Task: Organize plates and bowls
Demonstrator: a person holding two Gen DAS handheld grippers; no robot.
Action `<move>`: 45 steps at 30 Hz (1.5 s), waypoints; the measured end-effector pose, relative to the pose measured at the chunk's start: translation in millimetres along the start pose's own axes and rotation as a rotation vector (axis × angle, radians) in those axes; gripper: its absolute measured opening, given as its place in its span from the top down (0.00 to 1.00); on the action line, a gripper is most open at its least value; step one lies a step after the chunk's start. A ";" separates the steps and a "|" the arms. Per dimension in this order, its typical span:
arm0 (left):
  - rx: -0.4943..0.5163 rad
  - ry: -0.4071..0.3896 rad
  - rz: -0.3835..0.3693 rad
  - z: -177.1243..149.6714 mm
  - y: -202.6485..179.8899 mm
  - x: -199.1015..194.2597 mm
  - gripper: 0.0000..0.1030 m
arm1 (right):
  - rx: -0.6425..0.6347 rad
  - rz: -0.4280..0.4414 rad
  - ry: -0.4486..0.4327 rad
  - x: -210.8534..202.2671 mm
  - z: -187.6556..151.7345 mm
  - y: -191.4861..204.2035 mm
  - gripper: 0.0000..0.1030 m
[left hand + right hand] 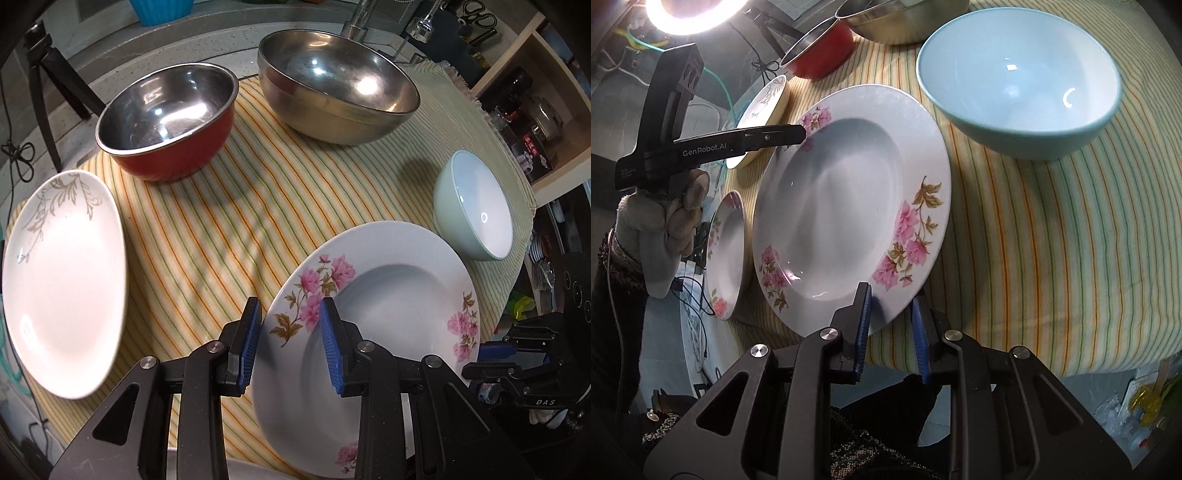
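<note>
The pink-flowered deep plate [849, 206] sits over the striped cloth [1052, 258] at the near edge of the bench. The left hand-held gripper [290, 341] straddles its far rim, one blue pad inside the plate and one outside, pinching that rim. The right hand-held gripper [891, 334] pinches the near rim the same way. Beside the plate on its right stands the pale blue bowl [1019, 77], close to the rim but apart. Beyond the plate are the red steel-lined bowl [166, 122] and the large steel bowl [338, 85]. Left of it lie a grey-leaf plate [62, 280] and a second pink-flowered plate [726, 254], near the edge.
</note>
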State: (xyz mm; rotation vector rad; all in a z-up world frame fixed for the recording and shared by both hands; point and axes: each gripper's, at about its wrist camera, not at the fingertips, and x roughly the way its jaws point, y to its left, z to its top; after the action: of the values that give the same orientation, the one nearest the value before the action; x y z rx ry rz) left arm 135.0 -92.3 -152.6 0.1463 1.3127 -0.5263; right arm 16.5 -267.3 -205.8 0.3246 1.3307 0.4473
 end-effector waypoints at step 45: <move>-0.759 -0.466 0.154 -216.0 66.0 -135.8 0.55 | -0.450 0.000 -0.107 -3.7 36.7 119.5 0.37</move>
State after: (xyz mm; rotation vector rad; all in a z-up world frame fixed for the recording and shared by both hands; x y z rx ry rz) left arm -47.1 89.0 -94.0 -0.4770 0.9547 0.0943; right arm 36.6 -163.9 -138.3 -0.0261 1.0902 0.7032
